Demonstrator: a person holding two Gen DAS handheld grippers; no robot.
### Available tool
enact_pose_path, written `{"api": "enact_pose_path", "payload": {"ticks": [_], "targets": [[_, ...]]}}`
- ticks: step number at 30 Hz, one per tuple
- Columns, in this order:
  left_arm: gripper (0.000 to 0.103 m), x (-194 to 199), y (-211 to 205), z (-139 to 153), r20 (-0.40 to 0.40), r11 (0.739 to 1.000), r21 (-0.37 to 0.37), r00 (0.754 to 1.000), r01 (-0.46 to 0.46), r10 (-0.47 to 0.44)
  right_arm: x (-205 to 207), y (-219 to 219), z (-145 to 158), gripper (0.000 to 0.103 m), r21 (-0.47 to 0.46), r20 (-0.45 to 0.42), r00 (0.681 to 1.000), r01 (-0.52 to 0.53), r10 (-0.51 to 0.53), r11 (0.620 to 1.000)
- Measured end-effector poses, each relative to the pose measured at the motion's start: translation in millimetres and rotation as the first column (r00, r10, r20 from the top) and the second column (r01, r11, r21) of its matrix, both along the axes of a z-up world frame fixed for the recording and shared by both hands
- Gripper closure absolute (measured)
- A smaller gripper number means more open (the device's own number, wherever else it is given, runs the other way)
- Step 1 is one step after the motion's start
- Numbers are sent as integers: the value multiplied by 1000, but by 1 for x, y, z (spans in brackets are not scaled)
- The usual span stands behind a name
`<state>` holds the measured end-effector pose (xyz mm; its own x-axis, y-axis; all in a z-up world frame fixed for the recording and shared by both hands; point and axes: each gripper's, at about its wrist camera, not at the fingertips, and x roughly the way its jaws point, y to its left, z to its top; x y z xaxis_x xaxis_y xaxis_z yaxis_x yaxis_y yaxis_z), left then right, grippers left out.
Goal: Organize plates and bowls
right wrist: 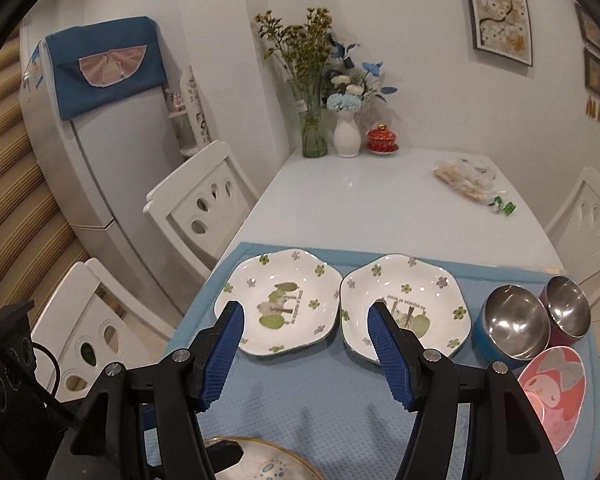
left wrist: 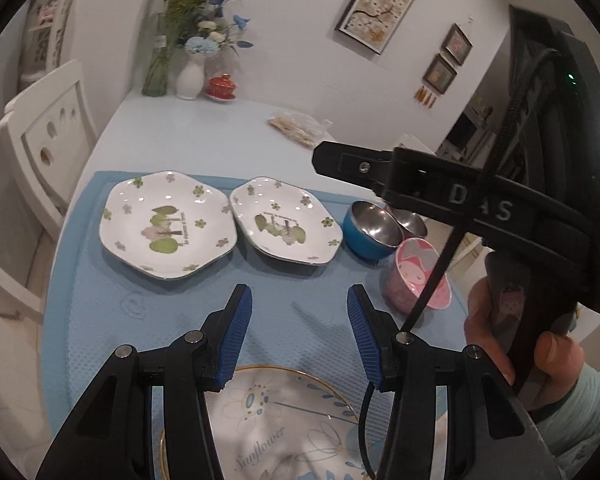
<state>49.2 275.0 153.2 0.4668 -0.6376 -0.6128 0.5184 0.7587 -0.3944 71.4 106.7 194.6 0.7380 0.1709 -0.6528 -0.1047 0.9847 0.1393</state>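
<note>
Directly beneath the left gripper (left wrist: 300, 320), whose fingers (left wrist: 236, 332) gape empty, lies the round sunflower plate (left wrist: 284, 424) at the desk's near edge; right gripper (right wrist: 306, 354) hovers equally open, higher.

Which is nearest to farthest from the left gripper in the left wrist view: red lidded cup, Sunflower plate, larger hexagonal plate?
From the left gripper:
1. Sunflower plate, right under the fingers, at the near edge.
2. Larger hexagonal plate, ahead and to the left on the blue mat.
3. Red lidded cup, at the table's far end by the wall.
</note>
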Motion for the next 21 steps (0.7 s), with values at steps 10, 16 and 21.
{"api": "enact_pose_path", "payload": {"ticks": [10,16,21], "targets": [[56,-13,-7,13,-18,980,-121,987,160,-163,10,-19,-13,41,-95,40,999,34,-31,995],[56,-16,-9,19,-21,952,-199,970,233,-242,18,-27,-22,41,-193,65,996,67,-56,979],[56,-12,-12,16,-28,960,-163,972,226,-234,25,-26,-31,41,-149,30,999,46,-42,988]]}}
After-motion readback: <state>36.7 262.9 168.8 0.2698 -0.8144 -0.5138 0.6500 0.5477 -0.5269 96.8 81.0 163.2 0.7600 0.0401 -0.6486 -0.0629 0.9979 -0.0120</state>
